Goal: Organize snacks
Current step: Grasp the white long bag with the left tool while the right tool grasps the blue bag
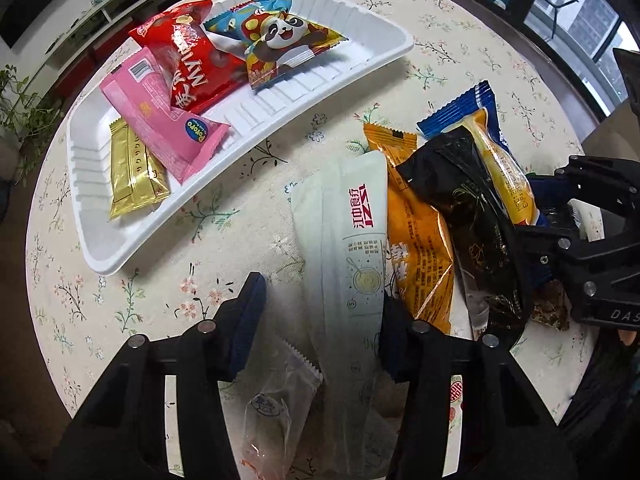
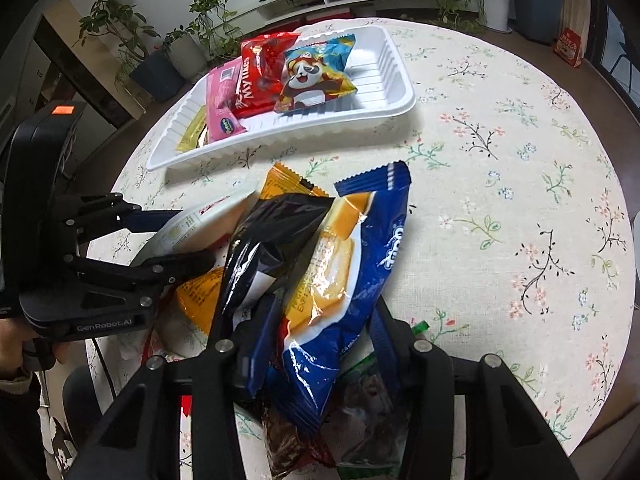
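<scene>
A white tray [image 1: 328, 80] holds a gold packet [image 1: 134, 170], a pink packet [image 1: 160, 116], a red packet [image 1: 196, 60] and a panda packet [image 1: 280, 36]. My left gripper [image 1: 320, 320] is open around a long white sachet [image 1: 352, 240]. Beside it lie an orange packet [image 1: 420, 240], a black packet [image 1: 472, 220] and a blue-and-yellow packet [image 1: 496, 152]. My right gripper [image 2: 324, 320] is open around the blue-and-yellow packet [image 2: 352, 264]. The tray [image 2: 384, 112] and the left gripper [image 2: 168, 236] also show in the right wrist view.
The round table [image 2: 520, 160] has a floral cloth. A clear wrapped snack [image 1: 276, 408] lies under my left gripper. Dark and green packets [image 2: 372, 400] lie under my right gripper. Shelves and potted plants [image 2: 192, 32] stand beyond the table.
</scene>
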A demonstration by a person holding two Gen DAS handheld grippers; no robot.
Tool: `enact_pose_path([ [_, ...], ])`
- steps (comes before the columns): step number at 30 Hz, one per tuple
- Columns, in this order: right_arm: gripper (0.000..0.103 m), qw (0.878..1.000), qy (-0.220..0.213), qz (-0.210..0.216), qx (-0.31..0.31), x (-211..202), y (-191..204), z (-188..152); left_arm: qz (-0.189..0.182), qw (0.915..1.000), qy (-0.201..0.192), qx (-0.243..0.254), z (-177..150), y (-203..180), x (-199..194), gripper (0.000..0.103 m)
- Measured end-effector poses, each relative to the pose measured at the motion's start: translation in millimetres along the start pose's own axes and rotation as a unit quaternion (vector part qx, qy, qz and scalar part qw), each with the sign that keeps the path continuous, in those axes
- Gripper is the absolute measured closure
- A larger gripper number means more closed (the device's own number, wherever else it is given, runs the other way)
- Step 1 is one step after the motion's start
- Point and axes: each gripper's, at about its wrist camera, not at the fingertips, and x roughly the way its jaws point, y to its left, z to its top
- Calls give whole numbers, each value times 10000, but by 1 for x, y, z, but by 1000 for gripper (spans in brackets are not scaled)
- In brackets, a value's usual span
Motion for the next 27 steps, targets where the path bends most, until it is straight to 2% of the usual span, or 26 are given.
enact_pose_path([
  [5, 56, 9999, -7, -78, -86, 1, 3, -1, 114, 9999, 35, 63, 17, -5, 4, 55],
  [7, 58, 10000, -7, -49, -77, 0, 2, -1, -25, 10000, -26, -16, 18, -5, 4, 71],
  [9, 61, 9999, -8, -46, -103, 0, 3, -1, -42, 9999, -97, -50, 19, -6, 5, 76],
  [15, 65, 10000, -56, 23, -39, -2, -1, -3, -111, 9994, -237, -228, 17, -10, 3, 79],
  [27, 71, 9988, -127, 333, 322, -9, -11, -8, -575, 9945, -480, -727, -22, -1, -14, 80],
])
